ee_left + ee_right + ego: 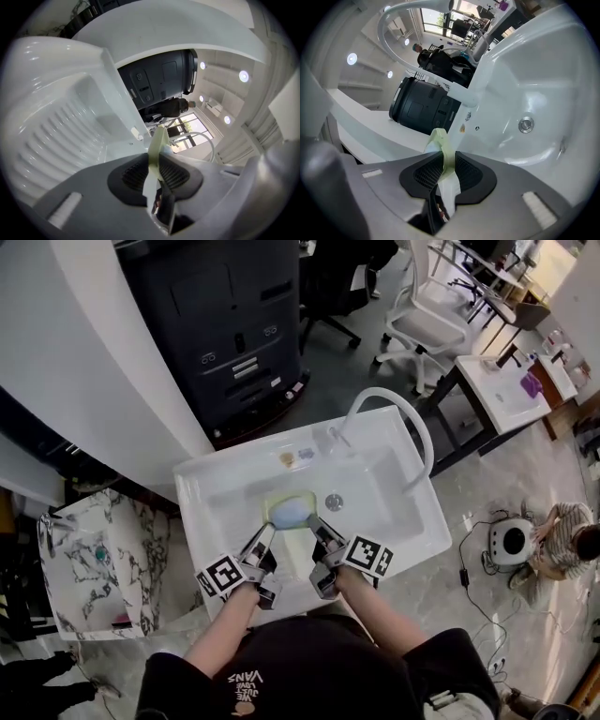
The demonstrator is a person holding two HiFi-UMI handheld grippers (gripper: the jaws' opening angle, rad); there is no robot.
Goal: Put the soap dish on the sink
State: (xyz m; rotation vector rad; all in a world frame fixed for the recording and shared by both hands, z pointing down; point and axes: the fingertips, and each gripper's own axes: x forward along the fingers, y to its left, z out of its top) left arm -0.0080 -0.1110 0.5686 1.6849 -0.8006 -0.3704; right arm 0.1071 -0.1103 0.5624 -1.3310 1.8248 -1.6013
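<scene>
Both ends gripped: left gripper and right gripper each pinch the soap dish rim, carrying it above the sink basin. Next, I reckon: settle it level on the ledge, then release.

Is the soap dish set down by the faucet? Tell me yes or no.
No: the left hand-held gripper and right hand-held gripper clamp the soap dish at the basin, away from the faucet.
</scene>
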